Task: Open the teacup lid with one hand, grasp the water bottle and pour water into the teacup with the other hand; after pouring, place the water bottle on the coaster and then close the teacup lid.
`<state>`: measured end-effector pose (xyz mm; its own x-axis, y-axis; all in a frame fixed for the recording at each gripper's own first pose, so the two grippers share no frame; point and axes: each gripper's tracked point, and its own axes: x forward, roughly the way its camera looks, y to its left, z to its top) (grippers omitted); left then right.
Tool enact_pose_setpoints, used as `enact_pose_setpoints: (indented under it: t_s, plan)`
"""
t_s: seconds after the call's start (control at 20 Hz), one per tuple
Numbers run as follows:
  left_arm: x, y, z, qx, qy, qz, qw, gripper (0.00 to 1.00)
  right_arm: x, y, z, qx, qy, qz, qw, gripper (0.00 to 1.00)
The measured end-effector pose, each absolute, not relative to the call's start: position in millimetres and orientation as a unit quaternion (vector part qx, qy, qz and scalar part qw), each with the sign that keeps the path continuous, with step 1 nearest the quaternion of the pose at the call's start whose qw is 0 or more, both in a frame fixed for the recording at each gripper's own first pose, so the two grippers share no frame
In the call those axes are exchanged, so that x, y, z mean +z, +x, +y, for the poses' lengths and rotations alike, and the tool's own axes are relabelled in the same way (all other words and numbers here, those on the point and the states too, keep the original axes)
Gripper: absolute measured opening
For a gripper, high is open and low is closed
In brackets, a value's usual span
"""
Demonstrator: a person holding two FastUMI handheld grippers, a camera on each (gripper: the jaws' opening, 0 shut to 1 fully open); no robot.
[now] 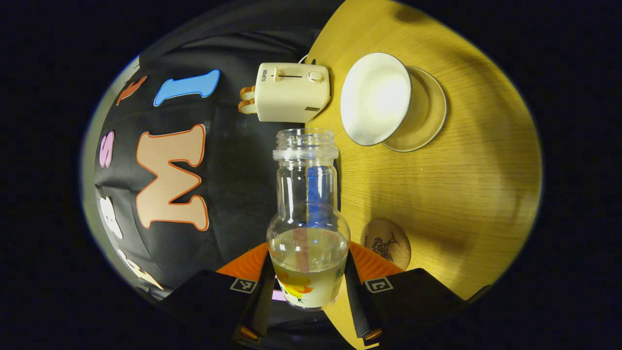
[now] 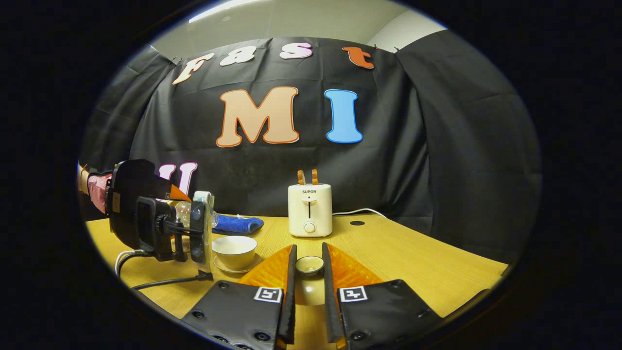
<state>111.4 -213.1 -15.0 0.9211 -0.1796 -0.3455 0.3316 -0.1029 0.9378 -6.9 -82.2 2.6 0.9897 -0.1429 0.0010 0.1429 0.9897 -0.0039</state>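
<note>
Left gripper view: left tongs clamp the water bottle at lower centre (tipped sideways); right tongs pinch the teacup lid.

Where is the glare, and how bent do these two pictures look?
Left gripper view: glare whitens the teacup interior, and the tabletop edge bows. Right gripper view: even light, mild shine on the table between the fingers, and the cloth wall curves at the rim.

Cloth-walled booth: wooden table, toaster
</note>
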Motion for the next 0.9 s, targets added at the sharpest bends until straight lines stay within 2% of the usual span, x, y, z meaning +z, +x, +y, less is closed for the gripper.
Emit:
enact_pose_setpoints:
  t_s: [0.5,0.9]
  plan:
    - [-6.5,113.4,-216.0,-0.186,0.778,0.041,0.599,0.65,3.6,-7.0,-82.1,-0.071,-0.002,0.0,0.997,0.29]
    - [5.3,116.0,-220.5,-0.178,0.804,0.024,0.567,0.65,3.1,-7.3,-80.7,-0.066,-0.002,0.0,0.998,0.29]
